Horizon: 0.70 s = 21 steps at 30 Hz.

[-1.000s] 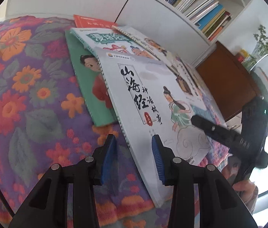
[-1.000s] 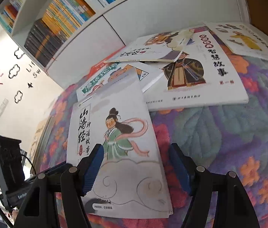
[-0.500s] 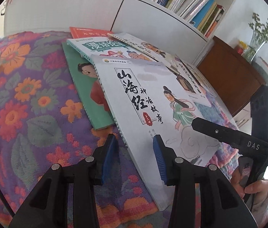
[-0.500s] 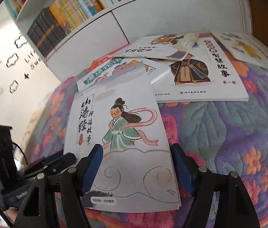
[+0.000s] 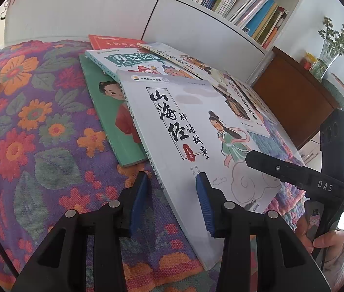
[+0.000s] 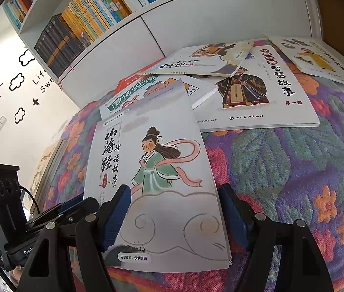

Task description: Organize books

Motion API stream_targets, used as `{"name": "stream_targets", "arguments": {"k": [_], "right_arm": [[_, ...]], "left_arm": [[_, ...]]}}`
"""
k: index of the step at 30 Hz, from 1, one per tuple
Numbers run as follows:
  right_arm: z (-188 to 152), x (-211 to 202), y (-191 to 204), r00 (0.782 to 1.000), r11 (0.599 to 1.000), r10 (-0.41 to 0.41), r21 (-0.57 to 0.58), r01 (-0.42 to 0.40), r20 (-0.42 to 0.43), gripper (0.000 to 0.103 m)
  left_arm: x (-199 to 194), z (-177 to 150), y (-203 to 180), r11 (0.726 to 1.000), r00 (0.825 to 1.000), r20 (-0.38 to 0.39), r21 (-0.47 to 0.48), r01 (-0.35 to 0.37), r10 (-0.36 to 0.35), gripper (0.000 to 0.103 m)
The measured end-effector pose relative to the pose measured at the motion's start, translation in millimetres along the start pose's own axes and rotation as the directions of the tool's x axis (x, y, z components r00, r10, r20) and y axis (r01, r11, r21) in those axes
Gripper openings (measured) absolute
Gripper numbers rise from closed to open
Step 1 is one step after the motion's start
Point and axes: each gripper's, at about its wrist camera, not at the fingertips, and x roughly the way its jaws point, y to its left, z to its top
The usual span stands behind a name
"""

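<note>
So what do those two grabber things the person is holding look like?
Both are black plastic. The left gripper and the right gripper each have two angular fingers with ribbed blue pads and silver screws. Seen from the left wrist, the right gripper's side reads "DAS" in white, with a small green light on its black camera block. A thin black cable runs from the left one.

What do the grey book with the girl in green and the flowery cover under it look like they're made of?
Grey book: thin paperback, apparently coated paper with a slight sheen, a slim page edge showing along its side. Flowery cover: looks like woven or knitted cloth, matte, with visible thread texture.
</note>
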Motion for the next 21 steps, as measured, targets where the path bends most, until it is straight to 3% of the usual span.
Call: {"name": "stream_targets", "arguments": {"k": [13, 21], "right_arm": [[-0.4, 1.4, 6.5, 1.000, 0.999, 0.000, -0.041, -0.001, -0.017, 0.079], [2.1, -0.9, 2.3, 0.993, 0.995, 0.099, 0.017, -0.098, -0.066, 0.083]], "left_arm": [[0.6, -0.2, -2.0, 1.000, 1.000, 0.000, 0.006, -0.001, 0.001, 0.040], [0.6, 1.6, 1.1, 1.000, 1.000, -0.027, -0.003, 0.016, -0.016, 0.040]]}}
